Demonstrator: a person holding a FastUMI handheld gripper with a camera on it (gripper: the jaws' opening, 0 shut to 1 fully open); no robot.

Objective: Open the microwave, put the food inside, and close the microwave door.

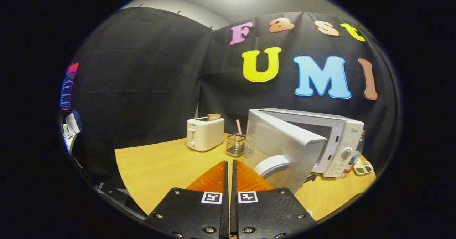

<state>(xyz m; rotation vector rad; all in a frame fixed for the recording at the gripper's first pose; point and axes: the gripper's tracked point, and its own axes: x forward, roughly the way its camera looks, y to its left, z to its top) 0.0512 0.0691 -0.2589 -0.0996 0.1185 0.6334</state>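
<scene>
A white microwave [340, 135] stands on the wooden table [160, 164], beyond my fingers and to their right. Its door [285, 143] is swung wide open toward me, and the curved white handle [272, 164] sits just right of my fingertips. My gripper [229, 163] is shut with nothing between its fingers, the tips close to the door's near edge. The open door hides most of the cavity. A small white dish of food [363, 167] lies on the table right of the microwave, by the control panel.
A white toaster [205, 134] with a slice of bread [213, 117] in it stands at the back left. Between toaster and microwave are a wire basket [236, 144] with straws and a clear glass [249, 146]. A bottle [359, 150] stands behind the dish.
</scene>
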